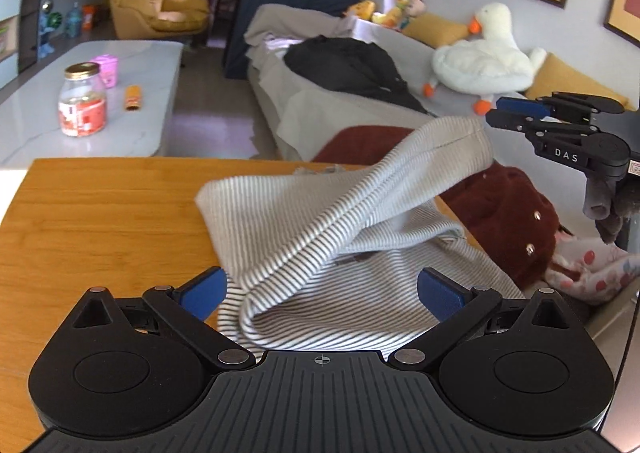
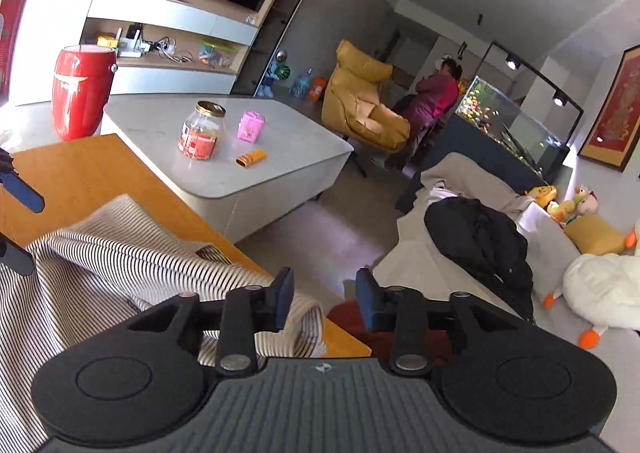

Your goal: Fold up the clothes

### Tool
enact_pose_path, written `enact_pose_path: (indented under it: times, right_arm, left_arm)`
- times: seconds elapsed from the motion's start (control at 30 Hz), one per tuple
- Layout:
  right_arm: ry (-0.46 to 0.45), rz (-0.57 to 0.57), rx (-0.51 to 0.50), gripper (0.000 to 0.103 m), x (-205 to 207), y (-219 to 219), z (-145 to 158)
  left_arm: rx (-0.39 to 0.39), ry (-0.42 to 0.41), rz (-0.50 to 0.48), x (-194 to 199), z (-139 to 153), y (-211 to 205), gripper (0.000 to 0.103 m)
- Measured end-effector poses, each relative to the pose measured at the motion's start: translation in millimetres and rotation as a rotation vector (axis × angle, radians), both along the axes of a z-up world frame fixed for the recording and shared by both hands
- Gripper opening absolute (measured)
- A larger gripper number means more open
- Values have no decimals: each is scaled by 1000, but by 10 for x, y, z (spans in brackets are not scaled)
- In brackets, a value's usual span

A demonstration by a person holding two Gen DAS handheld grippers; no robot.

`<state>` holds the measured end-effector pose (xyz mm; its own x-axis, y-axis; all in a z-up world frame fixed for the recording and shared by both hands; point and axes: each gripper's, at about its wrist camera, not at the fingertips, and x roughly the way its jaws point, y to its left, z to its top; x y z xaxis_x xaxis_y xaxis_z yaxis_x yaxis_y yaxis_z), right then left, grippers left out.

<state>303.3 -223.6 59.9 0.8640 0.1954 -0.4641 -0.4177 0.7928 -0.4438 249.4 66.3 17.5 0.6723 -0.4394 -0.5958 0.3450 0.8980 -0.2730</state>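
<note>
On the wooden table (image 1: pixel 100 221) at centre frame we find the striped garment (image 1: pixel 320 237) soft, light, floppy — we'd pinch its hem edges — left gripper (image 1: pixel 320 293) wide open, right gripper (image 2: pixel 324 301) part-open, both empty.

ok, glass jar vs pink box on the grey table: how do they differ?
The glass jar is round, see-through, with a red label and gold lid; the pink box is opaque and squarish. The jar is taller and wider than the box. The jar stands nearer the wooden table; the box sits beyond it. Both stand upright, apart, on the grey table.
</note>
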Motion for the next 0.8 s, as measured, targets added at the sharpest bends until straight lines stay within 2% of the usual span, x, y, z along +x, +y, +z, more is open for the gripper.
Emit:
enact_pose_path:
  times: [0.07, 0.17, 0.27, 0.37, 0.43, 0.5, 0.53, 0.57, 0.67, 0.8]
  right_arm:
    - [18, -11, -7, 48, -44, -118, -15]
    - [69, -58, 71, 49, -4, -302, -11]
    - [203, -144, 275, 49, 189, -496, -79]
    - [353, -244, 440, 48, 465, -644, -349]
    - [426, -299, 478, 48, 646, -640, -608]
    - [480, -306, 468, 30, 760, -528, -826]
    - [477, -282, 452, 14, 757, -434, -858]
    - [452, -251, 432, 7, 727, -339, -849]
    - [328, -164, 435, 4, 653, -139, -533]
    - [229, -160, 499, 4, 718, -177, -186]
  left_arm:
    - [21, 6, -29, 61, -84, -141, 103]
    - [52, 27, -44, 148, -234, -266, 103]
    - [68, 54, -42, 189, -372, -287, 103]
    - [89, 34, -36, 146, -438, -317, 103]
    - [122, -3, -35, 83, -467, -360, 103]
    - [164, -49, -35, 13, -497, -412, 103]
    - [193, -78, -34, -28, -519, -443, 103]
    - [222, -105, -27, -71, -539, -468, 103]
    - [234, -140, 7, -117, -519, -446, 103]
    - [208, -87, 86, 7, -549, -313, 103]
